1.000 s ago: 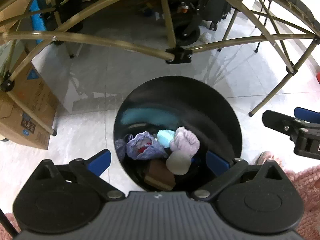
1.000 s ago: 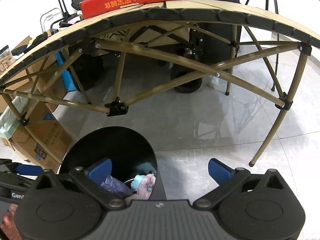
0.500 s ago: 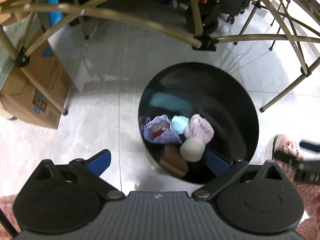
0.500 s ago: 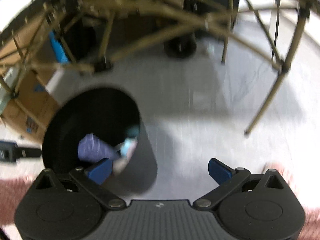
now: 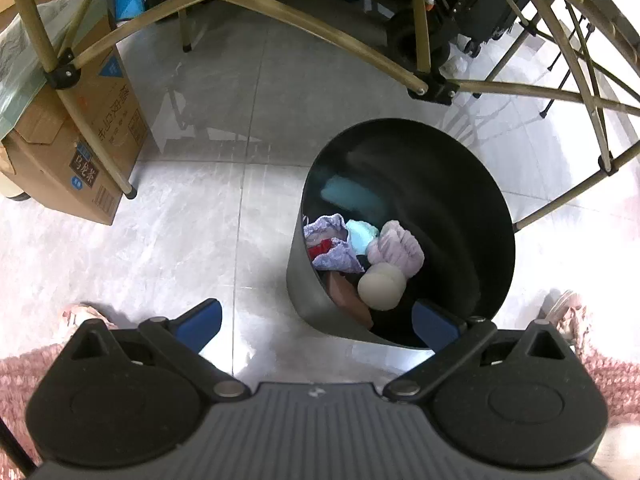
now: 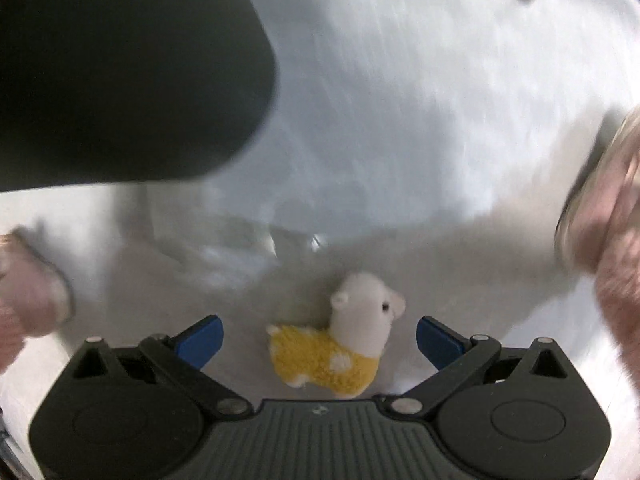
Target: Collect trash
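A black round bin [image 5: 472, 184] stands on the pale tiled floor and holds several pieces of trash: a purple wrapper [image 5: 334, 246], a teal scrap [image 5: 362, 234], a lilac bundle [image 5: 398, 246], a cream ball [image 5: 382, 286] and a brown piece [image 5: 346, 296]. My left gripper [image 5: 316, 326] hovers open above the bin's near left rim, empty. In the blurred right wrist view, a small white and yellow plush alpaca [image 6: 340, 344] lies on the floor between the open fingers of my right gripper [image 6: 318, 338]. The bin's dark wall [image 6: 120, 72] fills the upper left there.
A folding table's bronze legs and braces [image 5: 430, 88] cross above the bin. A cardboard box [image 5: 80, 148] stands at the left. Dark wheeled gear [image 5: 416, 40] sits behind. The person's pink slippers [image 5: 80, 316] [image 6: 600, 216] flank the grippers.
My right gripper has swung down fast from the table and bin toward the floor, where the plush alpaca now shows between its fingers. My left gripper drifted left, so the bin sits further right.
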The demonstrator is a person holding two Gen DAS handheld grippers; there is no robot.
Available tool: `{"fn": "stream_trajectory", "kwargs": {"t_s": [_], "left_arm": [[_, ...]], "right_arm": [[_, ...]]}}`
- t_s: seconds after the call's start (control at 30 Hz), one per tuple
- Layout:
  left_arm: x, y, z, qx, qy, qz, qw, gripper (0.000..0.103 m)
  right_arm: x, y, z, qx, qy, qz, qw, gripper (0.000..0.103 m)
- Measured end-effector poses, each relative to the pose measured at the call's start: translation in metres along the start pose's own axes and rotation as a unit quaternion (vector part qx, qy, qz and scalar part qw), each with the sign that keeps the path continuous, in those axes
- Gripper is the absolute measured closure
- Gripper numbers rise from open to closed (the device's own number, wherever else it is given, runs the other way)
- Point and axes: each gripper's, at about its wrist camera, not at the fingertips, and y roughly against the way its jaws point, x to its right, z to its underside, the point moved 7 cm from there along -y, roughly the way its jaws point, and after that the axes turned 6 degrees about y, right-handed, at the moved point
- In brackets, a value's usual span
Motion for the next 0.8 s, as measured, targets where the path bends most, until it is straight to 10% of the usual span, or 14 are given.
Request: {"fn": "stream_trajectory", "kwargs": {"t_s": [0.47,0.6,0.8], "left_arm": [[-0.004,-0.006,-0.002,-0.004,0.004,-0.007,1.0000,0.000],[-0.005,-0.007,-0.003,-0.003,0.008,-0.009,0.9999,0.000],[-0.005,-0.004,-0.003,0.002,0.008,-0.009,0.9999,0.000]], "right_arm": [[0.009,-0.096,-0.005,-0.056,-0.041,0.052,0.996,0.019],[0.009,-0.101,-0.001,-0.059,-0.046,0.074,0.994,0.051],[0.016,-0.097,-0.005,-0.065,-0.043,0.072,0.994,0.047]]}}
